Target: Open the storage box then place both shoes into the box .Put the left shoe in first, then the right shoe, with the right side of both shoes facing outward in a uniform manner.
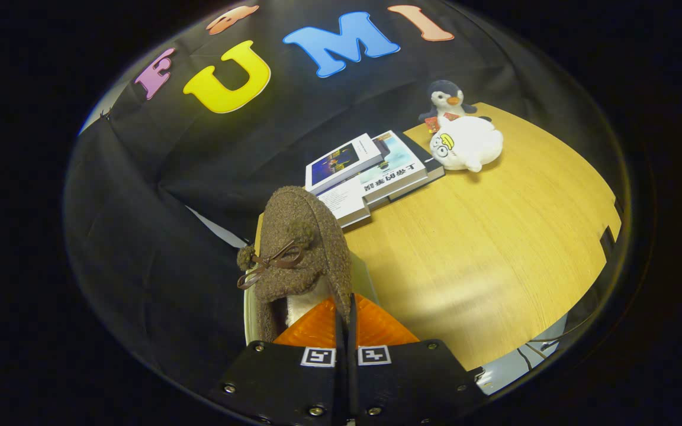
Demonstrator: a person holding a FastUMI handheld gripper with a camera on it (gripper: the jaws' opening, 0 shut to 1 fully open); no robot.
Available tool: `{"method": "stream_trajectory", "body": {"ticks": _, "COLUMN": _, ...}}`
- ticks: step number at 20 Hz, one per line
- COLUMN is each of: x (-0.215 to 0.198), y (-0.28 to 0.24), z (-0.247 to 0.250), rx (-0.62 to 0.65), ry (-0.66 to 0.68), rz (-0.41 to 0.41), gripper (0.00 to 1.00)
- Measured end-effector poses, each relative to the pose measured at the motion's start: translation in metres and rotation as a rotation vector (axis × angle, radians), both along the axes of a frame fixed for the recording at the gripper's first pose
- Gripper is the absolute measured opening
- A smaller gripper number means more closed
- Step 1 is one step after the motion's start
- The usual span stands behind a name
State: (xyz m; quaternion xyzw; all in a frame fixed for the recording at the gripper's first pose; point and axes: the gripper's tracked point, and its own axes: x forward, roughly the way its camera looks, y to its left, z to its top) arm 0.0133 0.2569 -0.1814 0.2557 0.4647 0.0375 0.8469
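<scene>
Gripping a brown fuzzy shoe [302, 248] by its collar, the claw [346, 331] has both fingers pressed nearly together at lower centre of the frame. Its toe points up toward the booth wall, laces dangling left. On the wooden tabletop [495, 248], upper right, lie stacked books [370, 171], a white plush toy [465, 145] and a penguin plush [446, 100].

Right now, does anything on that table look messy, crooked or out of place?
Mostly tidy. The books lie in a loose, fanned stack with edges out of line, beyond the brown shoe pinched by the gripper. The white plush lies on its side beside the upright penguin. Nothing looks spilled or damaged.
</scene>
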Motion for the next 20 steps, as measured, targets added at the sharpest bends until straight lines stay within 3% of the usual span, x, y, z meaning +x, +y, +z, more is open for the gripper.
{"method": "stream_trajectory", "body": {"ticks": 11, "x": -0.01, "y": 0.056, "z": -0.035, "rx": 0.018, "ry": 0.042, "rz": -0.019, "gripper": 0.0}}
{"method": "stream_trajectory", "body": {"ticks": 13, "x": -0.012, "y": 0.057, "z": -0.03, "rx": 0.017, "ry": 0.013, "rz": -0.008, "gripper": 0.19}}
{"method": "stream_trajectory", "body": {"ticks": 14, "x": -0.01, "y": 0.055, "z": -0.026, "rx": 0.003, "ry": -0.007, "rz": 0.002, "gripper": 0.5}}
{"method": "stream_trajectory", "body": {"ticks": 16, "x": -0.009, "y": 0.043, "z": -0.016, "rx": -0.048, "ry": -0.06, "rz": 0.018, "gripper": 0.95}}
{"method": "stream_trajectory", "body": {"ticks": 17, "x": -0.004, "y": 0.037, "z": -0.009, "rx": -0.067, "ry": -0.086, "rz": 0.029, "gripper": 1.0}}
{"method": "stream_trajectory", "body": {"ticks": 20, "x": 0.004, "y": 0.021, "z": 0.014, "rx": -0.088, "ry": -0.171, "rz": 0.051, "gripper": 0.98}}
